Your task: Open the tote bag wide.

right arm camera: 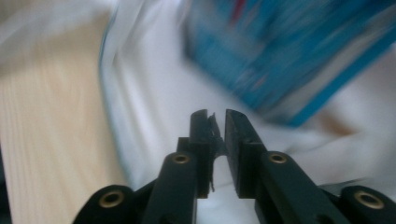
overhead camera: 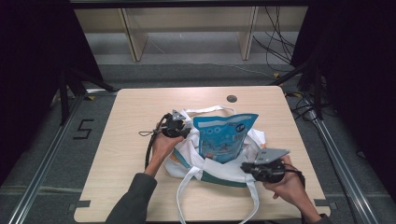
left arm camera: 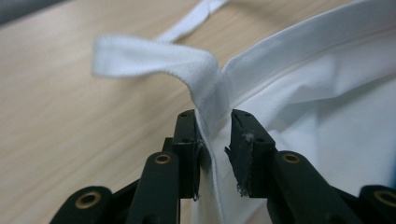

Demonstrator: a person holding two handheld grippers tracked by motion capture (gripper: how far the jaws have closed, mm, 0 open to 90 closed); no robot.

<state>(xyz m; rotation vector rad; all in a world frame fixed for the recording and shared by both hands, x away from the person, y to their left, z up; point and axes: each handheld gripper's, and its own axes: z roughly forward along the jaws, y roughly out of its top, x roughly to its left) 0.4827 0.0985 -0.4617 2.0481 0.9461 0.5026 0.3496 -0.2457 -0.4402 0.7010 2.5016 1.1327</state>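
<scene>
While the blue pouch (overhead camera: 224, 137) stands in the white bag (overhead camera: 212, 163), the left gripper (left arm camera: 214, 122) straddles its strap, jaws slightly parted. Right gripper (right arm camera: 216, 119) is nearly closed; whether on cloth, cannot tell.

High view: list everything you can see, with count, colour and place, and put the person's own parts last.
table: one, light wood, centre of the view
bag: one, white cloth with a teal band, on the table between the two grippers
bag straps: two, white, one at the bag's far side, one trailing toward the table's near edge
pouch: one, blue with white print, standing in the bag's mouth
shelf: one, pale wood, behind the table
cables: several, black, on the floor at the back right
left gripper: one, black, jaws around the bag's rim at a strap
right gripper: one, black, at the bag's near right corner
hands: two, holding the grippers
</scene>
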